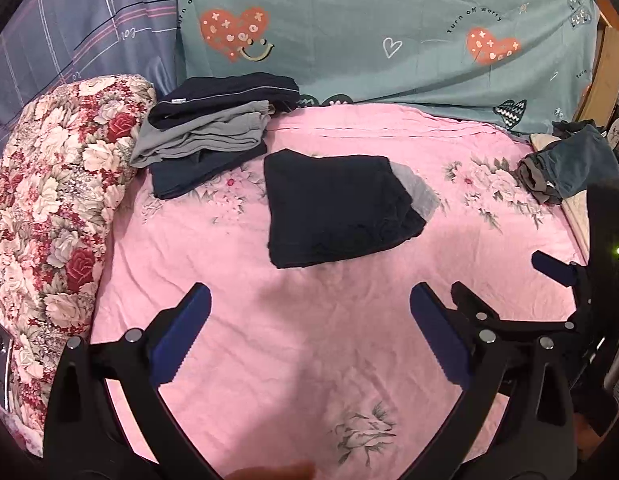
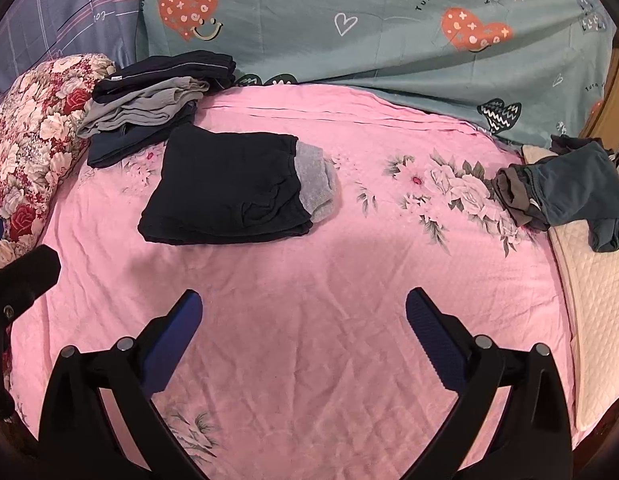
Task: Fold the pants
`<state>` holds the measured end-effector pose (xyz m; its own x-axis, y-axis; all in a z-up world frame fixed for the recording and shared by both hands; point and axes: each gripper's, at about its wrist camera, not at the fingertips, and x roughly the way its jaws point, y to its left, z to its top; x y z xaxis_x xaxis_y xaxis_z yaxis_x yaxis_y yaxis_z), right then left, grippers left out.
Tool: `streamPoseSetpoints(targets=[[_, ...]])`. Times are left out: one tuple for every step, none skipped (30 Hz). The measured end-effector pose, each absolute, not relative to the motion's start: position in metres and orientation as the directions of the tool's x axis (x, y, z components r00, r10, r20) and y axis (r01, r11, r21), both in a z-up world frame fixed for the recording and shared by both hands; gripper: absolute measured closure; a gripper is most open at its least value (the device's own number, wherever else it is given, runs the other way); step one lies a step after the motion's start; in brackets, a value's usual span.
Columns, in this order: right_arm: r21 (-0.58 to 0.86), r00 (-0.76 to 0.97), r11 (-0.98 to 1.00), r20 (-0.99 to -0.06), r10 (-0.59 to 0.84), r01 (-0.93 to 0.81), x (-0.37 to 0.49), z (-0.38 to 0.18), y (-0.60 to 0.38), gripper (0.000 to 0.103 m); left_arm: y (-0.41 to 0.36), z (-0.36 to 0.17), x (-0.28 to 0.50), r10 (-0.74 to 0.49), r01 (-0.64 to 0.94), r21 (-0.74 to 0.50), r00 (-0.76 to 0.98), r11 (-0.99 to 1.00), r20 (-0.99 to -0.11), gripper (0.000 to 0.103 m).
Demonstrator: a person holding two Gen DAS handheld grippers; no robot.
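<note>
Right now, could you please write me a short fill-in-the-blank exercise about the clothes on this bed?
1. The folded dark pants lie on a ____ sheet.
2. The lining showing at the pants' right edge is ____.
3. Both the left hand-held gripper and the right hand-held gripper are ____ and hold nothing.
4. The stack of folded clothes lies to the ____ of the pants.

Answers: pink; grey; open; left

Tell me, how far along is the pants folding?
Done: a stack of folded clothes sits by the floral quilt, and dark pants lie folded mid-bed. In hand: nothing; the left gripper and right gripper hover over the pink sheet, jaws open. Left: a crumpled pile at the right edge.
</note>
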<state>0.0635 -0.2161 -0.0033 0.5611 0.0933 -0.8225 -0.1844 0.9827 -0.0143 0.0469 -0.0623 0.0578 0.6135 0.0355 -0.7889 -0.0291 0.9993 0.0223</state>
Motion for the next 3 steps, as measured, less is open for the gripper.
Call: streamPoseSetpoints(targets=[[-0.017,0.560,0.982,-0.823,0.093,-0.189,0.0631,-0.0032,-0.2147,0.001,-0.0606,0.0579,0.0463,0.040,-0.038,0.021,0.615,0.999,-0.788,0.002],[-0.018,0.559,0.981,-0.824,0.093,-0.191,0.0626,-0.0032,-0.2138,0.001,-0.0600,0.0580,0.0457,0.041,-0.043,0.018,0.615,0.999,-0.788,0.002],[-0.020,0.558,0.981,-0.824,0.092,-0.192,0.0622,-0.0032,-0.2130,0.001,-0.0586,0.0577,0.0454,0.042,-0.048,0.016,0.612,0.999,-0.790,0.002]])
